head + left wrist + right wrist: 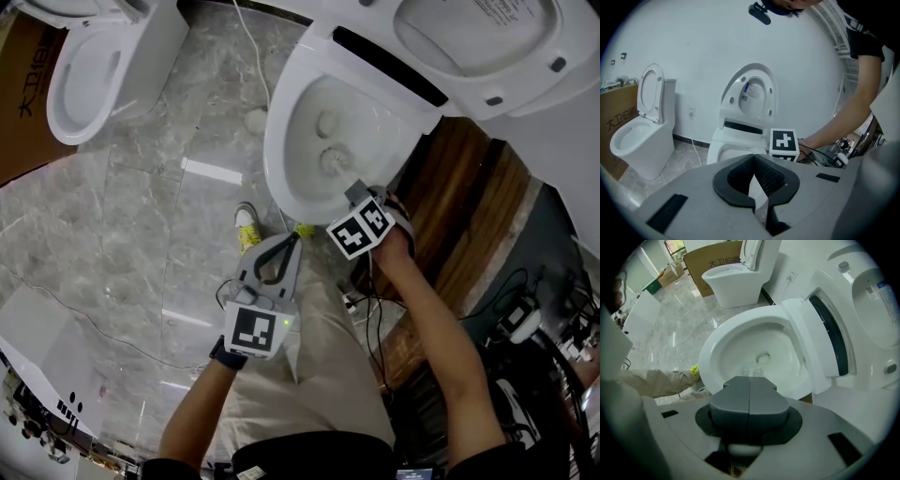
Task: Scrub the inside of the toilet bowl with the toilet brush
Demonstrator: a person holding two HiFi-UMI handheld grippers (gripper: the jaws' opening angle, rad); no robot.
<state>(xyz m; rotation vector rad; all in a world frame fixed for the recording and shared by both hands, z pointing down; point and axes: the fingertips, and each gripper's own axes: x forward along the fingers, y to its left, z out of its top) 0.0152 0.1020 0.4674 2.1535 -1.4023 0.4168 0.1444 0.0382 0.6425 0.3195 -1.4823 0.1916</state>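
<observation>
The white toilet bowl [291, 141] stands with its seat and lid [473, 33] raised. My right gripper [356, 194] hangs over the bowl's near rim, shut on the handle of the toilet brush. The white brush head [333, 161] is down inside the bowl near the drain; in the right gripper view its bristles [751, 370] show just past the closed jaws [749, 380]. My left gripper [296, 240] is held lower, in front of the bowl over the person's leg. Its tips [752, 157] touch and hold nothing. The right gripper's marker cube [783, 142] shows in the left gripper view.
A second white toilet [94, 66] stands at the far left beside a cardboard box [23, 94]. A cable [251, 56] lies on the grey marble floor. Wooden flooring [464, 216] and tangled cables [525, 319] are to the right. The person's yellow shoe [247, 228] is by the bowl's base.
</observation>
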